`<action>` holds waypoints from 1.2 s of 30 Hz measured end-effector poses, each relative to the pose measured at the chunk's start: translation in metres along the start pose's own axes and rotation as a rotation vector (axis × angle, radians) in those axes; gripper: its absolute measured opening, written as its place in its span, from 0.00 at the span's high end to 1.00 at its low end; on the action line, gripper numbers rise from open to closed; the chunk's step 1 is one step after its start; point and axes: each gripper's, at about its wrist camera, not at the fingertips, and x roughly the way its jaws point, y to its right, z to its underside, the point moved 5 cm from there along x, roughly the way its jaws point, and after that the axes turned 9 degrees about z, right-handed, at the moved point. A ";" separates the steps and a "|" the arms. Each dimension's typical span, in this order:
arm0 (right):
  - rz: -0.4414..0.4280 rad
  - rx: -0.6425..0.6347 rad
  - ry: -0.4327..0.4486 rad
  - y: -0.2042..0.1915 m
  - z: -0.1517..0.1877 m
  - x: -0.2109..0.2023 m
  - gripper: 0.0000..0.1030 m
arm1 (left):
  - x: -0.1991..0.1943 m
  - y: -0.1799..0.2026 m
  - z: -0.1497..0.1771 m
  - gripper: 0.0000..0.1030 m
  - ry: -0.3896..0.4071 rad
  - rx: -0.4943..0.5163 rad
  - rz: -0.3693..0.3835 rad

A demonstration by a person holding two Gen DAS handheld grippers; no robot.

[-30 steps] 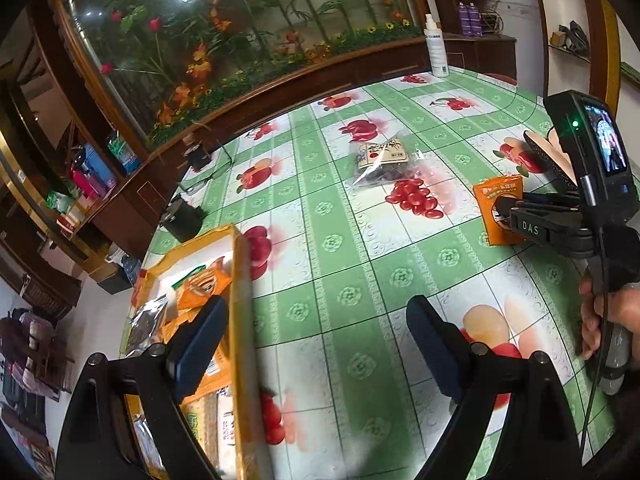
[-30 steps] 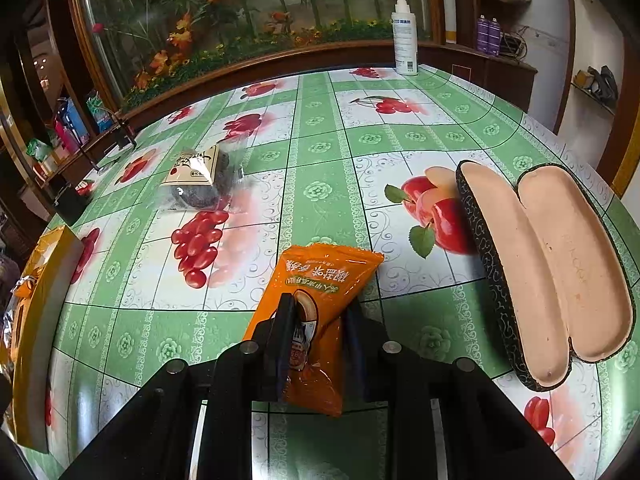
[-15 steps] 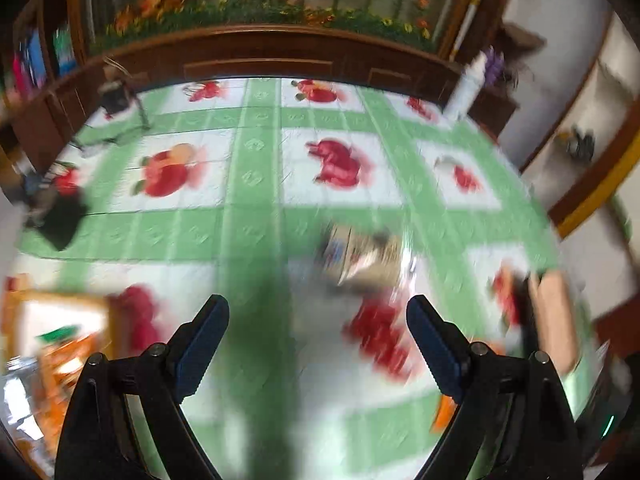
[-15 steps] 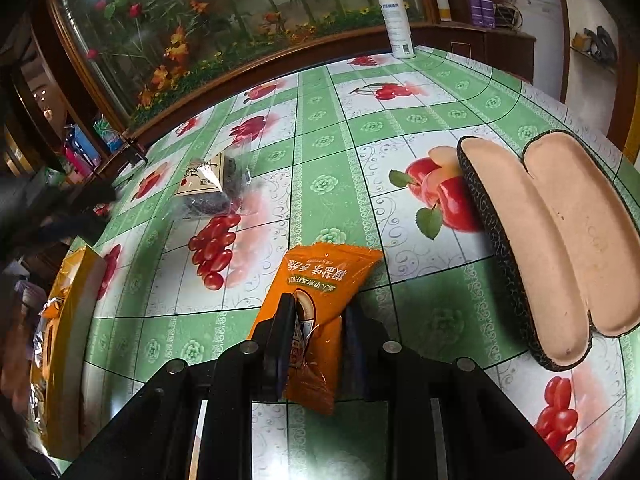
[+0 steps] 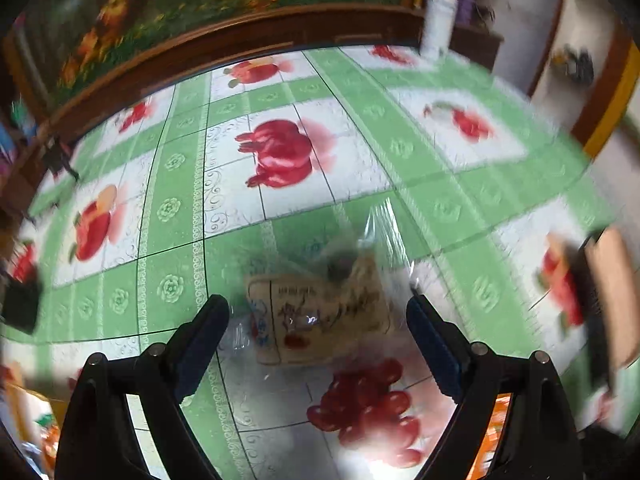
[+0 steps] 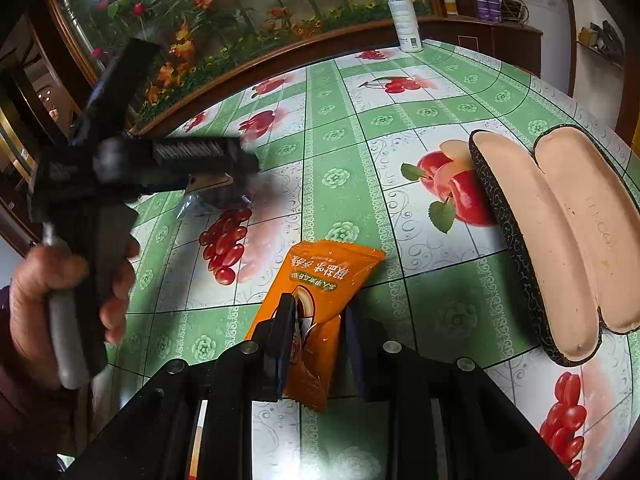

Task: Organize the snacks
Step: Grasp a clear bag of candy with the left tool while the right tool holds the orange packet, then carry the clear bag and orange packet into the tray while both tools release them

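Observation:
My right gripper (image 6: 318, 312) is shut on an orange snack packet (image 6: 320, 300) and holds it just above the green fruit-print tablecloth. A clear bag of dark snacks with a beige label (image 5: 320, 312) lies on the table between the wide-open jaws of my left gripper (image 5: 318, 312). In the right wrist view the left gripper (image 6: 196, 160) hovers over that bag (image 6: 212, 196), which is mostly hidden behind it. The left wrist view is blurred by motion.
An open glasses case (image 6: 556, 236) with a tan lining lies at the right of the table. A white spray bottle (image 6: 404, 16) stands at the far edge. A corner of the yellow snack box (image 5: 24, 412) shows at the lower left.
My left gripper swung away from the yellow box, across the table to the clear bag, which now lies between its open jaws. My right gripper stayed shut on the orange packet.

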 end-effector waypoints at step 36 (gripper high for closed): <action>-0.084 -0.072 0.080 -0.027 0.006 -0.013 0.79 | -0.227 -0.111 0.182 0.52 0.259 -0.506 0.418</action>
